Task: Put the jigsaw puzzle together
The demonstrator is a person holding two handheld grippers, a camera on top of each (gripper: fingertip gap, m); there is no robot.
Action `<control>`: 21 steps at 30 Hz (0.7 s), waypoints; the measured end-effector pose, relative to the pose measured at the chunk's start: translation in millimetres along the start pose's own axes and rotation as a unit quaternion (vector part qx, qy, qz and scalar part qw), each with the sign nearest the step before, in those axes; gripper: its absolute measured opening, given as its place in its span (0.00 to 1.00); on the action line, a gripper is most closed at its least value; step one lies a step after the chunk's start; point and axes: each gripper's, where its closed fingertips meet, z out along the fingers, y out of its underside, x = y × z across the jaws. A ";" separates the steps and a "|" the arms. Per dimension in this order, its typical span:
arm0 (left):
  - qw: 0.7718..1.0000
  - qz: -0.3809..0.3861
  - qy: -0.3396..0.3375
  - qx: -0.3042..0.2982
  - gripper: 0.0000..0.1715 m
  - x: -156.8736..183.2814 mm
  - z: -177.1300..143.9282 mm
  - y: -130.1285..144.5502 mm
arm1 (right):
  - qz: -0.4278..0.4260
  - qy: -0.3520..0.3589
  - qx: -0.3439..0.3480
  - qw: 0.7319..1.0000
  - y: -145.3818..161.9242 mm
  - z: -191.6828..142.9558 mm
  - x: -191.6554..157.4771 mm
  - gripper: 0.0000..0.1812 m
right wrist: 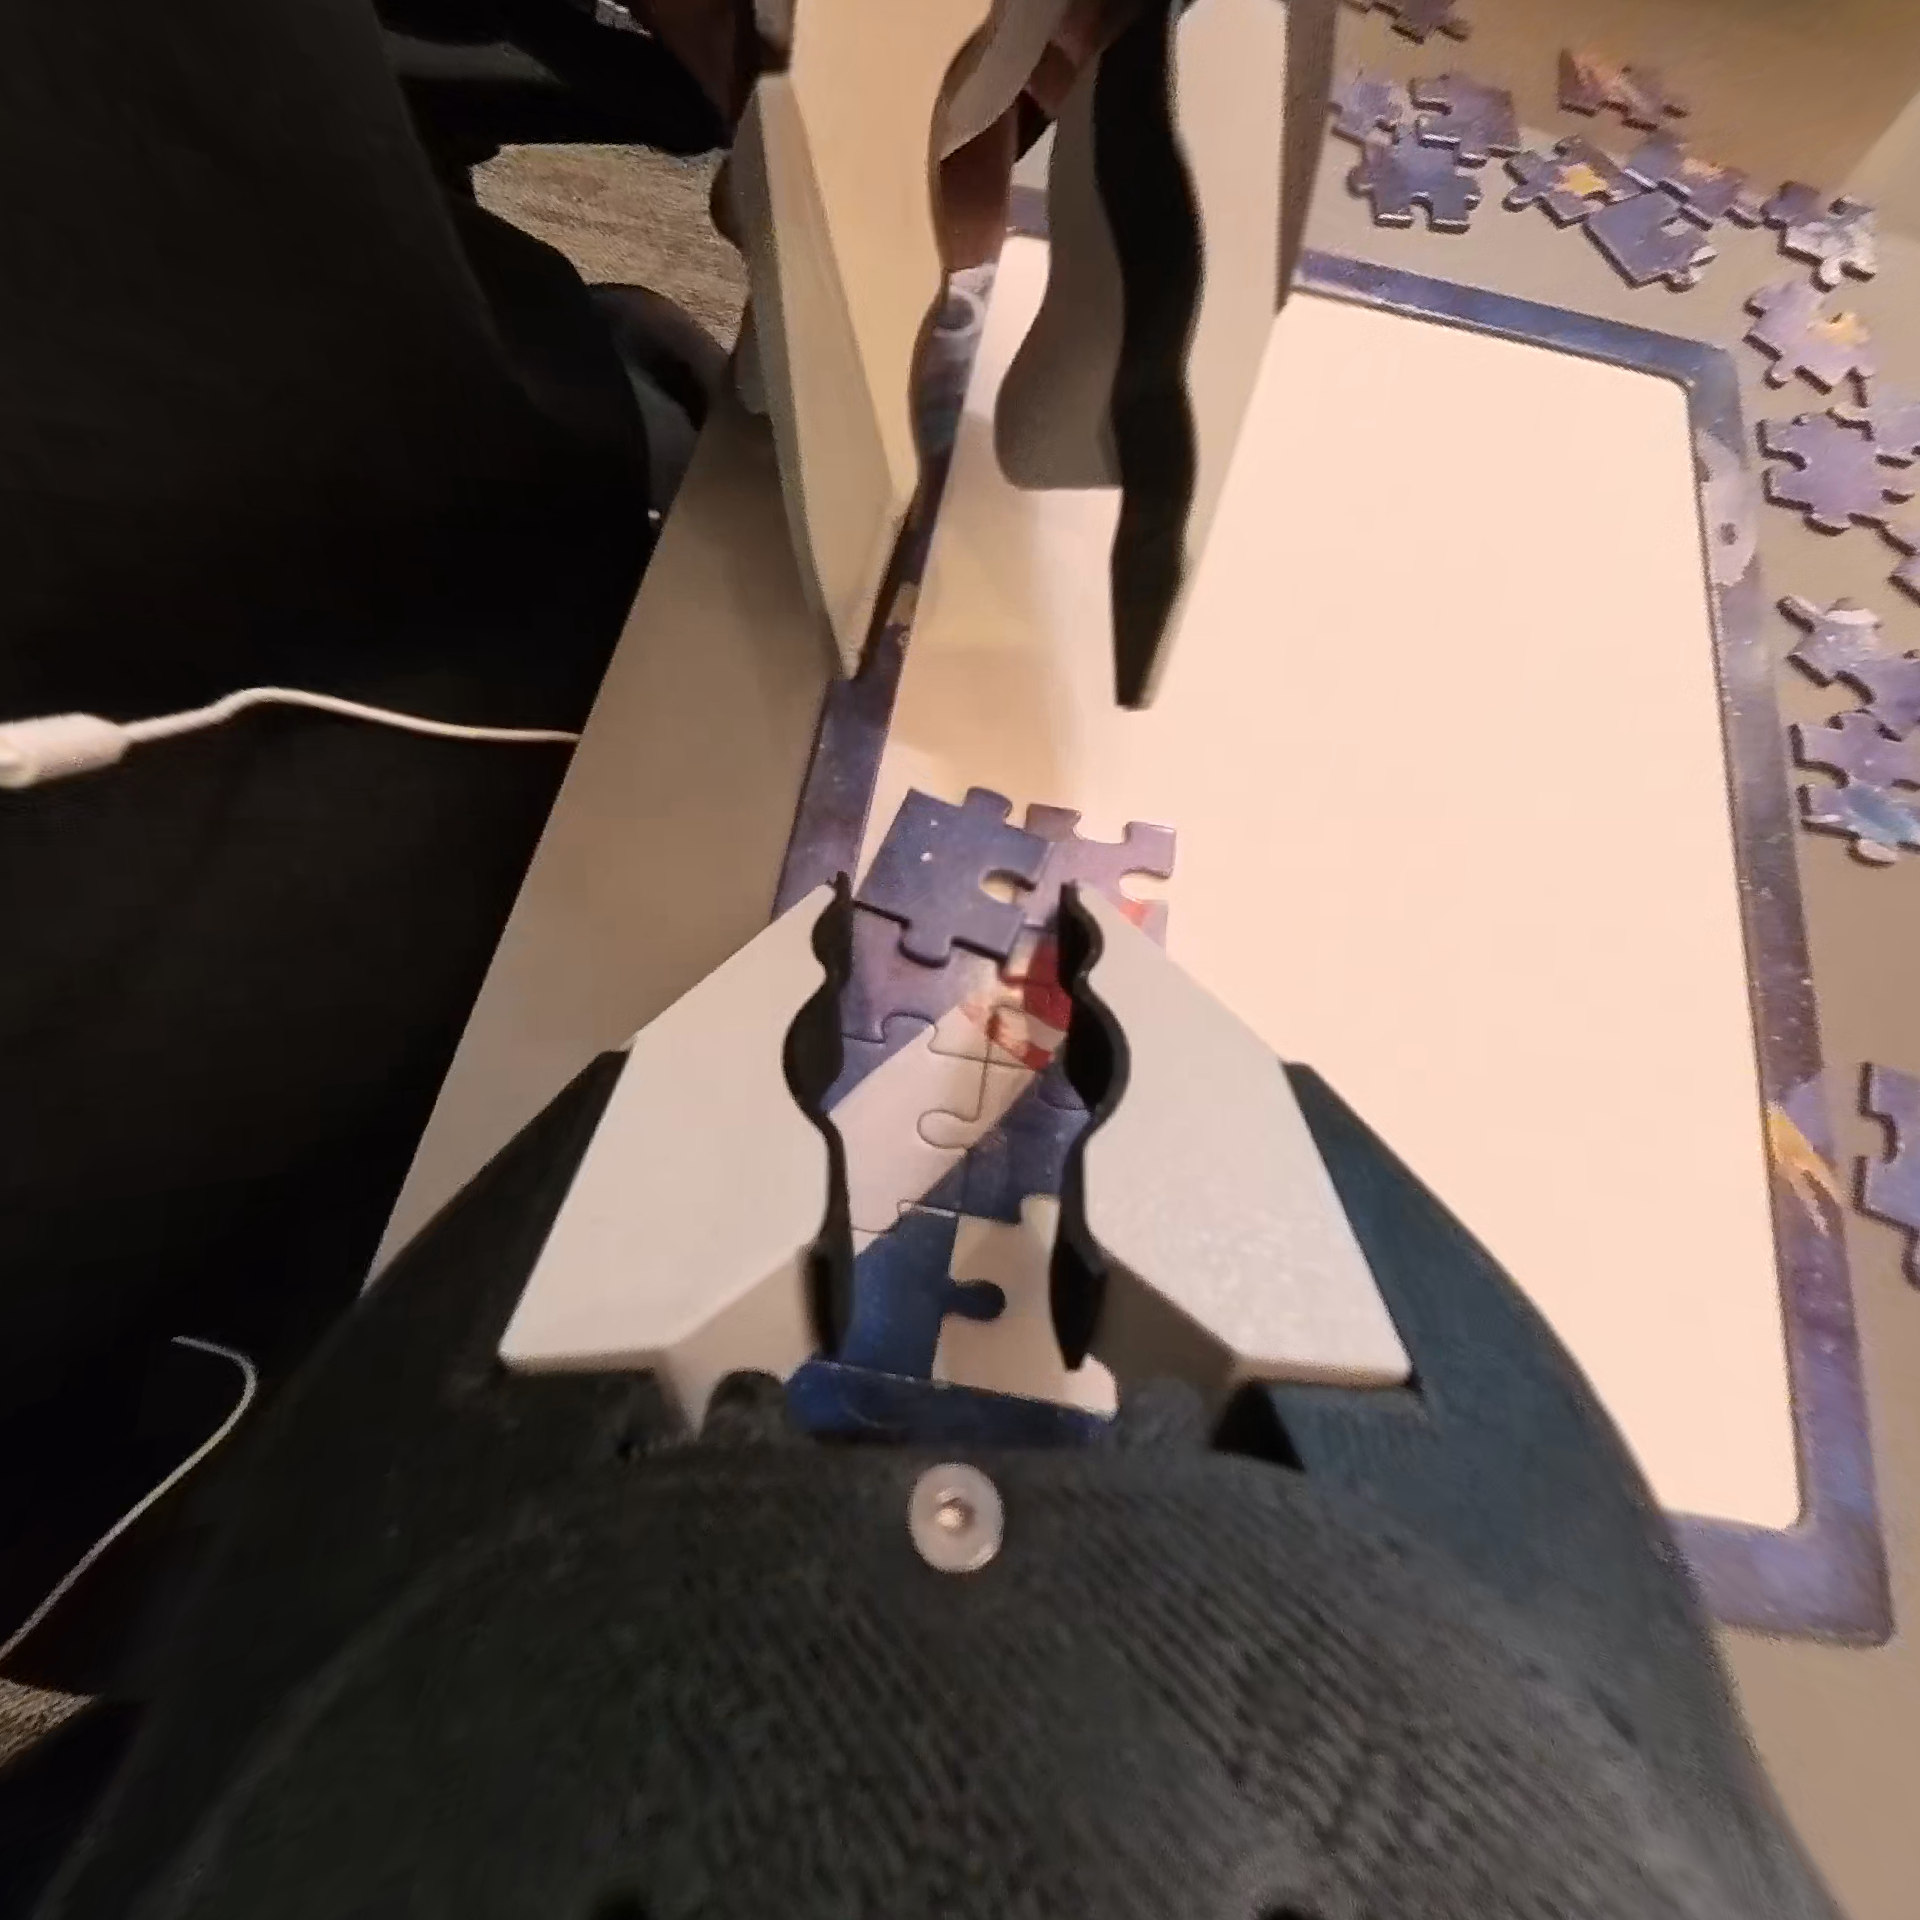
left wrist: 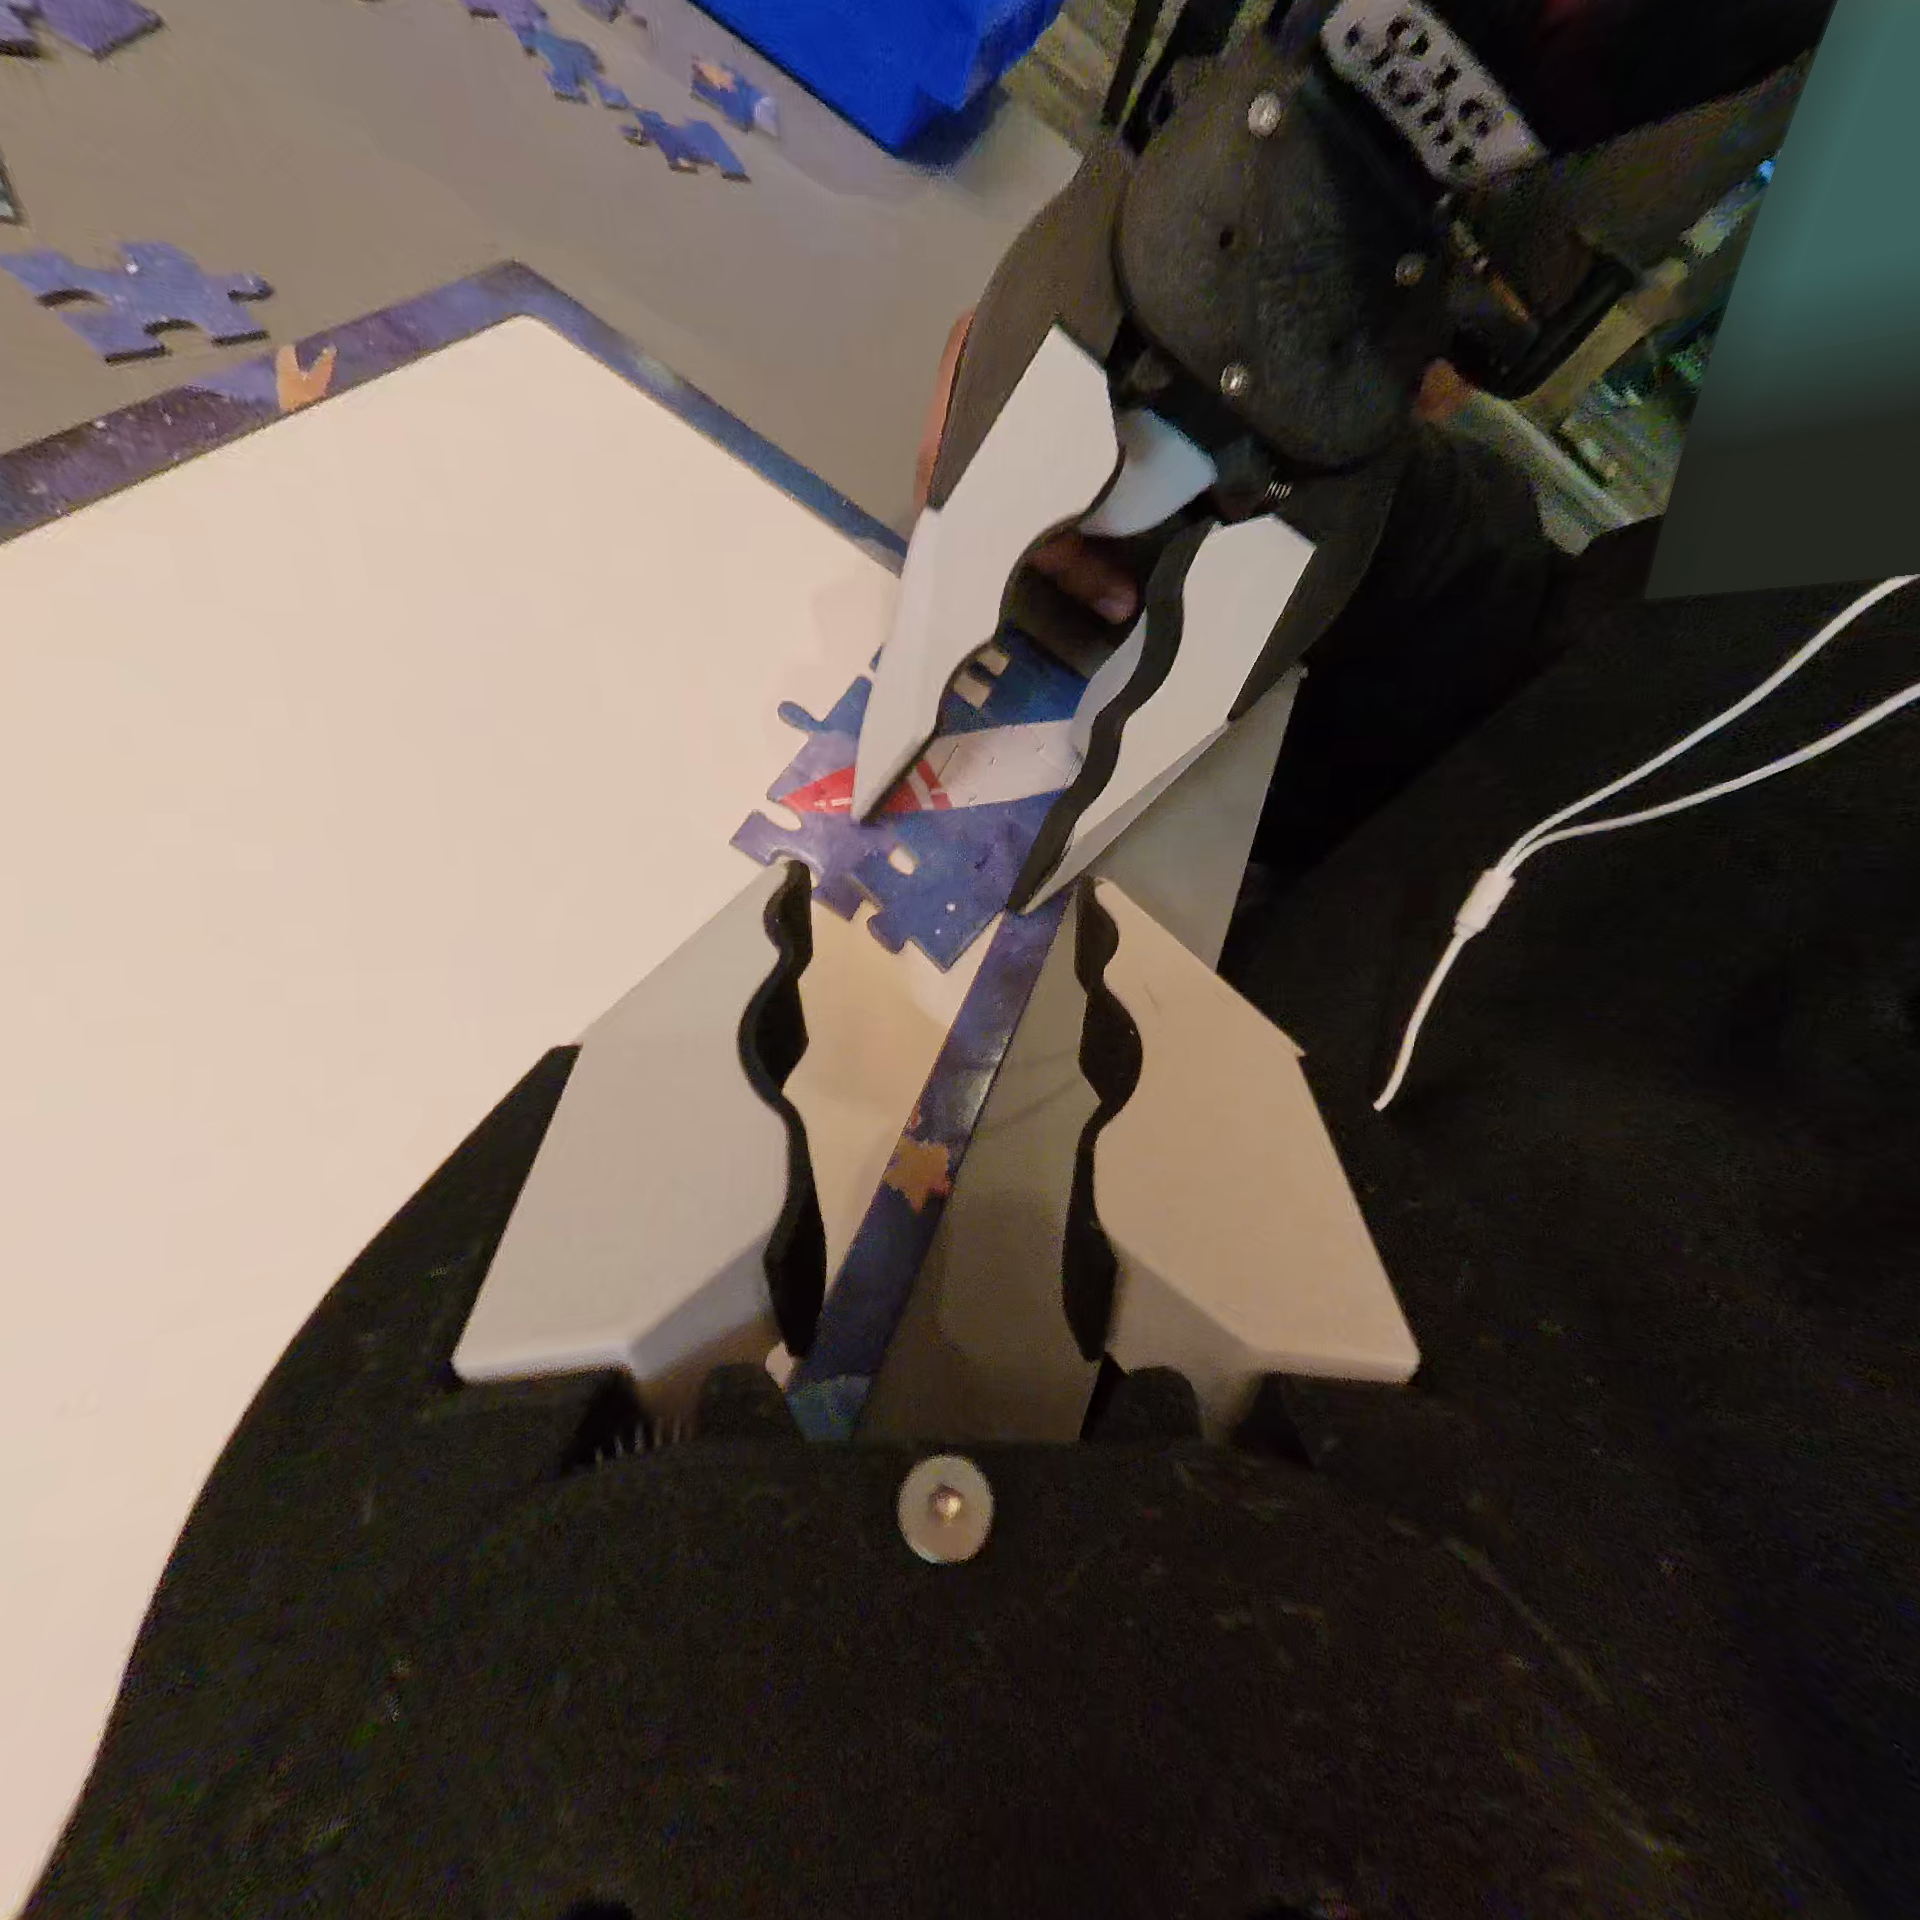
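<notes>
**Pressing down on the corner cluster, both grippers over it**

Working the near corner of the frame [right wrist: 1756, 790] now. Joined cluster [right wrist: 966, 1060] sits inside that corner, up against the blue border on the side nearest me and the table [right wrist: 623, 831] edge. R gripper [right wrist: 951, 894] is right on top of it, cluster directly below and ahead between my fingers. One fingertip [left wrist: 868, 805] touches the red-and-white patch, looks like a press-down, not a pickup. Jaws apart, nothing pinched.

L gripper [left wrist: 935, 888] comes in from the opposite side, tips just short of the cluster's edge, straddling the border strip. Also spread wide, empty. So R is nearer, L faces it head-on across the cluster.

Long axis: frame runs lengthwise away from R gripper, and the cluster stretches along that same border.

Count: 2 grippers, 1 frame, 1 cluster. I make it roughly 8 joined pcs, seams hard to read under my fingers. Loose pieces [right wrist: 1829, 488] beyond the far border, well apart from me: a dozen or more, too many overlapping for an exact no. 1 blue box [left wrist: 883, 62] beyond them, 1 white cable [left wrist: 1496, 883] on the dark cloth beside the table.

My guess: most of the board is still bare, early going.
</notes>
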 end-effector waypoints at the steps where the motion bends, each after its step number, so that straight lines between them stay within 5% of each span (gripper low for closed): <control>1: 1.000 0.003 -0.006 -0.005 0.29 -0.6 0.8 3.4 | -0.001 0.005 0.000 1.000 0.4 -0.7 1.2 0.21; 21: 0.999 -0.005 -0.009 -0.033 0.30 5.7 15.1 10.4 | 0.031 -0.023 0.010 0.999 -1.7 1.3 -3.5 0.15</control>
